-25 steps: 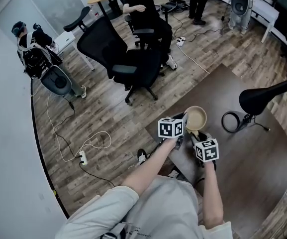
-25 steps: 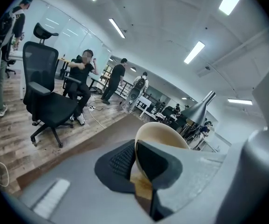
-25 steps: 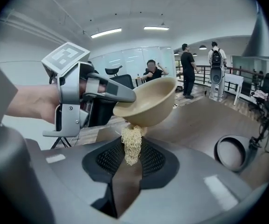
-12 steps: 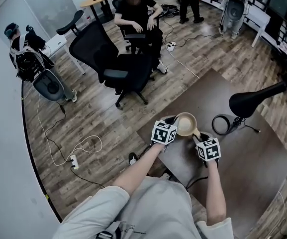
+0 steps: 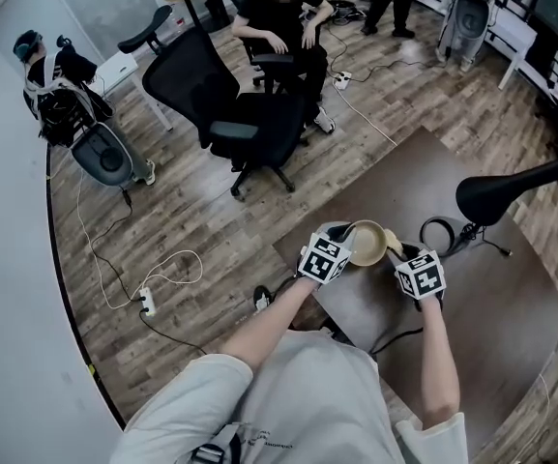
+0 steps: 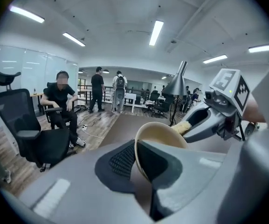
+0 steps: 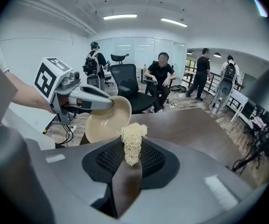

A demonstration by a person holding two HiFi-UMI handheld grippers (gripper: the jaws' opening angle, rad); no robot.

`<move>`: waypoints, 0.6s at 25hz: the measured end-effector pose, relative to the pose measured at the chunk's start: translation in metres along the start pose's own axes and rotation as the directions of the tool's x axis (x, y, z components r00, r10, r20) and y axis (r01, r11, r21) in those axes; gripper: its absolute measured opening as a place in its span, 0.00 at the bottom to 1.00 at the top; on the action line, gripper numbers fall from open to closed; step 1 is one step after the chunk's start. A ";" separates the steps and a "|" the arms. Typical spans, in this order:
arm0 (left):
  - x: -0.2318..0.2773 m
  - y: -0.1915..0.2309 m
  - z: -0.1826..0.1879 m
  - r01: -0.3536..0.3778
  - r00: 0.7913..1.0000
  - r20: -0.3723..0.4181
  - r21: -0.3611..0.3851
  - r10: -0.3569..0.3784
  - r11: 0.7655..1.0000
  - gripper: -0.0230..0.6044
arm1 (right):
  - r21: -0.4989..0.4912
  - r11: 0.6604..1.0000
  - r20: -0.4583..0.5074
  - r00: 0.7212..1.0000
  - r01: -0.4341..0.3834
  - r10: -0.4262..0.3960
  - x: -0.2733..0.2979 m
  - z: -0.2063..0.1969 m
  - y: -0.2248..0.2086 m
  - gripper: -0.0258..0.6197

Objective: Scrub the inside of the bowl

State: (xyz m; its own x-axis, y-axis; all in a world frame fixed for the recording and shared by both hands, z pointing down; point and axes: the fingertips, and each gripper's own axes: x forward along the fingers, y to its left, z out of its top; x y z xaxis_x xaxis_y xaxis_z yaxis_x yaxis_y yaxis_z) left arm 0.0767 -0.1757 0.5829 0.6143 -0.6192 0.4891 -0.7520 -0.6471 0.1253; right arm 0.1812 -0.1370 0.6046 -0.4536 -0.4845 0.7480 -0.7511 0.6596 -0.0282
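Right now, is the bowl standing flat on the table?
No, the left gripper clamps the bowl by its rim and holds it tilted on its side above the table.

A brown table (image 5: 511, 317) carries a black lamp (image 5: 494, 195).

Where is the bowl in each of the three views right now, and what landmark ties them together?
Head view: bowl just below centre.
Left gripper view: centre, rim clamped between the jaws.
Right gripper view: left of centre, tilted, held by the left gripper.
Shared landmark: seated person in black, at the top in the head view, left in the left gripper view, centre in the right gripper view.
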 end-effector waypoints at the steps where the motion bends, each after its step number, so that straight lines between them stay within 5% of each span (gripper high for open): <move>1: -0.001 -0.001 0.000 0.004 1.000 -0.001 0.031 -0.004 1.000 0.06 | 0.007 1.000 0.002 1.000 -0.015 0.015 0.000 0.002 -0.001 0.22; 8: -0.003 -0.021 -0.008 0.064 0.997 -0.053 0.248 -0.053 0.967 0.06 | 0.056 0.991 -0.014 0.993 -0.120 0.121 -0.002 0.008 0.004 0.22; 15: 0.000 -0.035 -0.020 0.107 0.992 -0.111 0.429 -0.065 0.897 0.06 | 0.028 0.979 -0.068 0.977 -0.201 0.202 0.008 0.028 0.015 0.22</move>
State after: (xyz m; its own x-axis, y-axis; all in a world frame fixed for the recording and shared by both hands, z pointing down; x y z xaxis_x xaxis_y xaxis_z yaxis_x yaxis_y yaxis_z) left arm 0.0988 -0.1443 0.5958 0.6311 -0.5227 0.5731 -0.5067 -0.8372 -0.2057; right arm 0.1531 -0.1470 0.5912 -0.5624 -0.3010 0.7701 -0.6578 0.7272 -0.1961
